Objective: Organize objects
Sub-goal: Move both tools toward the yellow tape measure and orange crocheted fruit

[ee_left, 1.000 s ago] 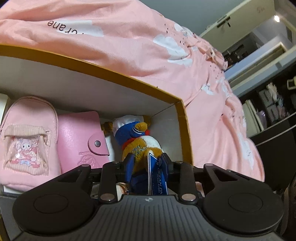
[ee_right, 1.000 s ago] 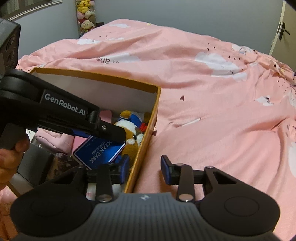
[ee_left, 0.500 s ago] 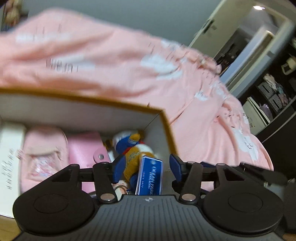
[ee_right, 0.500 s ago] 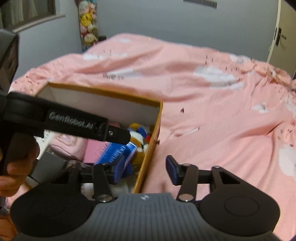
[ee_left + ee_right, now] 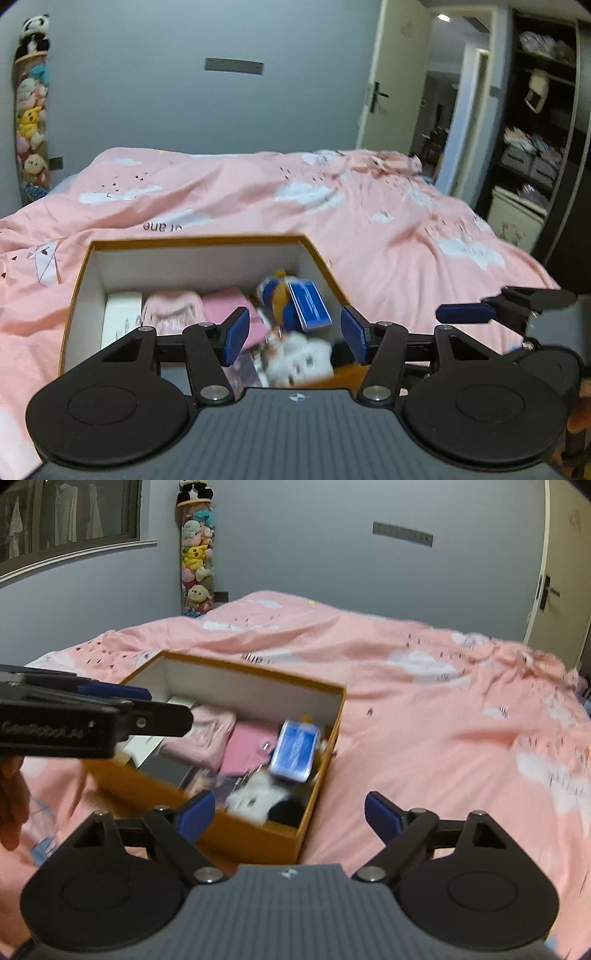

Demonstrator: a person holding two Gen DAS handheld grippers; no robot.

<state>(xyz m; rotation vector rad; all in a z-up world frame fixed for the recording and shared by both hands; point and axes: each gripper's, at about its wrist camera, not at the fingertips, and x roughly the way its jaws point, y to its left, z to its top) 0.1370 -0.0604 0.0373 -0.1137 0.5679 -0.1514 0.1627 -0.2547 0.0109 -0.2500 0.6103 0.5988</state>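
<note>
The orange box [image 5: 258,834] sits open on the pink bedspread [image 5: 443,746], in the lower middle of both views, its inner walls white. Inside it, toward the right wall, a blue card [image 5: 295,751] lies tilted on top of a plush toy [image 5: 279,299] in blue and orange; in the left wrist view the card [image 5: 308,304] shows just right of centre. Left of these lie a pink wallet [image 5: 249,747], a pale pink pouch [image 5: 207,731] and a white flat box [image 5: 122,319] against the left wall. Nearer the camera in the box is a blurred white fluffy thing [image 5: 301,356], too smeared to name.

The left gripper [image 5: 293,334] hovers over the near edge of the box with its blue pads [image 5: 234,332] apart and opening; nothing is between them, and the card lies beyond them in the box. In the right wrist view this same gripper [image 5: 122,698] enters from the left edge, above the box's left corner, with part of a hand [image 5: 11,805] below it.

The right gripper [image 5: 288,814] hangs over the near right corner of the box, jaws spread wide and opening, with nothing clasped between the pads [image 5: 195,814]. Its tip [image 5: 465,314] shows at the right of the left wrist view, above the bedspread.

Beyond the bed stand a grey wall, a column of stuffed toys [image 5: 195,565] in the upper left, and a door [image 5: 391,74] at the upper right.
</note>
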